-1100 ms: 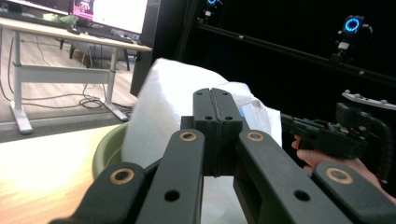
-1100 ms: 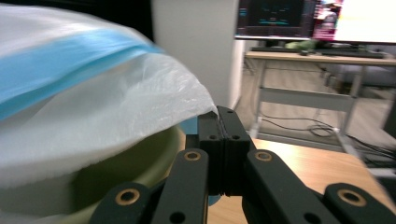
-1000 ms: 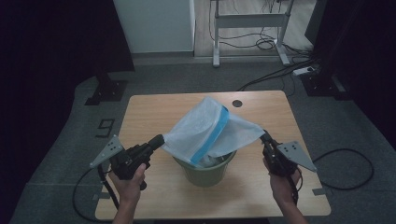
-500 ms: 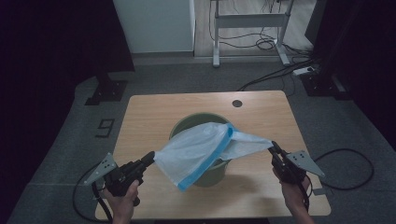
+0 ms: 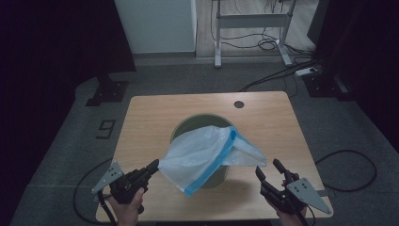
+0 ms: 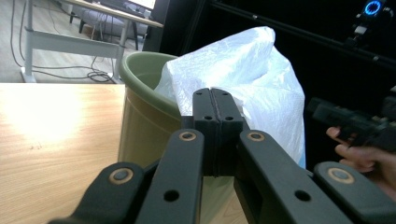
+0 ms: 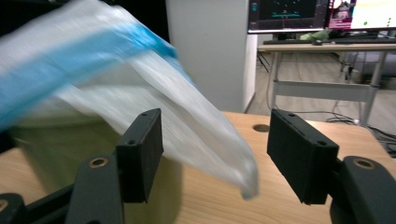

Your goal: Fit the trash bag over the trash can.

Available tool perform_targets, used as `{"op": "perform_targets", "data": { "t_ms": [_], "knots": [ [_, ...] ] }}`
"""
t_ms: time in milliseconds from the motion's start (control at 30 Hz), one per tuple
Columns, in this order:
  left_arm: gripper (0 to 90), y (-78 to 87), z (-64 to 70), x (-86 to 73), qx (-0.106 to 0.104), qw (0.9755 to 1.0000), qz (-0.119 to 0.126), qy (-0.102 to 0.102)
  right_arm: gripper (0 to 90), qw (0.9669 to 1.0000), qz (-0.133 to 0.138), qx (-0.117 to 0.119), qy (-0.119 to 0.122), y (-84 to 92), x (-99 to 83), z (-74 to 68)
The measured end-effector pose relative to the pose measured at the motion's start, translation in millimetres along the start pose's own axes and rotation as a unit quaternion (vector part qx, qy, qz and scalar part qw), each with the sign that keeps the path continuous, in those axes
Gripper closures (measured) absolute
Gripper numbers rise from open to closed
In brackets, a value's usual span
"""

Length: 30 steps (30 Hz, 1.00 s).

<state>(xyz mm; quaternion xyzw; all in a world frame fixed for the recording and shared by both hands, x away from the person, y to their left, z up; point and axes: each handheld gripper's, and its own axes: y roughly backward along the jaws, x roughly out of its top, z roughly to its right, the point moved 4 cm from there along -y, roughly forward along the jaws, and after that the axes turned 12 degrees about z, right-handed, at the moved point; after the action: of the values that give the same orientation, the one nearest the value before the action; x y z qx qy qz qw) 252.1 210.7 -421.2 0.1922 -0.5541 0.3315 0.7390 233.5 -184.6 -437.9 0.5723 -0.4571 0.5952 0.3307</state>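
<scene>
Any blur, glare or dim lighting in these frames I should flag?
High view: dim overall, dark edges, yet sharp. Left gripper view: glare on the table, the left gripper crisp. Right gripper view: the white bag smeared by motion, the right gripper sharp.

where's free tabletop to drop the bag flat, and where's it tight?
Free: the table left of the green bin, and the far strip between the bin and the cable hole. Also the right side past the white bag. Tight: the near edge, where the left gripper, shut on the bag, and the right gripper, jaws just opened, flank the bin.
</scene>
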Motion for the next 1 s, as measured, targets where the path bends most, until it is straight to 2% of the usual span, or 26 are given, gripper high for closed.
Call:
{"op": "perform_targets", "data": {
  "t_ms": [33, 133, 200, 233, 333, 500, 567, 600, 633, 667, 700, 733, 767, 867, 933, 967, 1000],
  "knots": [
    [89.4, 0.0, 0.0, 0.0, 0.0, 1.0, 0.0, 0.0, 35.1, 1.0, 0.0, 0.0, 0.0, 0.0, 0.0, 0.0],
    [89.2, -1.6, -0.9, -2.7, -0.002, 1.0, -0.002, 0.003, 33.2, 0.9998, 0.007, 0.015, -0.007, -6.1, 8.5, -17.2],
    [89.1, -2.5, -0.6, -5.0, -0.003, 1.0, -0.005, 0.003, 31.1, 0.9994, 0.009, 0.033, 0.001, -20.1, 13.8, -33.7],
    [89.1, -2.7, 0.2, -6.1, -0.004, 1.0, -0.007, 0.002, 31.1, 0.9994, 0.009, 0.033, 0.001, -20.1, 13.8, -33.7],
    [88.9, -2.3, 2.3, -9.1, -0.006, 0.9999, -0.012, 0.0, 30.1, 0.9989, 0.003, 0.046, 0.001, -36.7, 16.2, -46.1],
    [86.0, -1.4, 6.7, -12.5, -0.021, 0.9995, -0.024, 0.005, 28.7, 0.9977, -0.005, 0.067, 0.006, -60.5, 20.4, -62.4],
    [79.9, -0.7, 9.1, -11.2, -0.029, 0.9993, -0.026, -0.004, 28.6, 0.9973, -0.005, 0.072, 0.014, -67.3, 22.0, -68.0],
    [64.4, 0.5, 10.0, -9.1, -0.016, 0.9995, -0.021, -0.018, 28.7, 0.9972, -0.01, 0.07, 0.024, -73.5, 22.0, -70.6],
    [64.4, 2.4, 11.0, -6.1, 0.001, 0.9994, -0.015, -0.032, 28.7, 0.9972, -0.01, 0.07, 0.024, -73.5, 22.0, -70.6],
    [53.1, 4.8, 12.3, -2.6, 0.011, 0.9992, -0.011, -0.037, 28.7, 0.9973, -0.014, 0.068, 0.024, -76.0, 21.2, -70.5],
    [37.7, 7.7, 13.3, 1.2, 0.013, 0.9991, -0.013, -0.038, 28.8, 0.9973, -0.027, 0.064, 0.022, -79.5, 17.9, -68.7],
    [34.1, 14.7, 15.7, 9.6, 0.01, 0.9991, -0.01, -0.039, 29.0, 0.9972, -0.035, 0.062, 0.022, -80.4, 15.7, -67.4],
    [32.0, 14.7, 15.7, 9.6, 0.01, 0.9991, -0.01, -0.039, 29.0, 0.9972, -0.035, 0.062, 0.022, -80.4, 15.7, -67.4],
    [30.5, 22.0, 20.5, 21.4, 0.011, 0.9989, -0.001, -0.045, 29.9, 0.9969, -0.054, 0.054, 0.021, -80.6, 9.2, -63.7],
    [30.0, 18.0, 25.9, 28.8, 0.012, 0.998, -0.005, -0.061, 30.3, 0.9964, -0.06, 0.055, 0.022, -79.1, 6.2, -63.2],
    [30.0, 18.0, 25.9, 28.8, 0.012, 0.998, -0.005, -0.061, 30.3, 0.9964, -0.06, 0.055, 0.022, -79.1, 6.2, -63.2],
    [30.0, 10.8, 28.9, 31.9, 0.017, 0.9972, -0.013, -0.072, 30.5, 0.9963, -0.061, 0.055, 0.024, -77.7, 6.1, -63.5]
  ]
}}
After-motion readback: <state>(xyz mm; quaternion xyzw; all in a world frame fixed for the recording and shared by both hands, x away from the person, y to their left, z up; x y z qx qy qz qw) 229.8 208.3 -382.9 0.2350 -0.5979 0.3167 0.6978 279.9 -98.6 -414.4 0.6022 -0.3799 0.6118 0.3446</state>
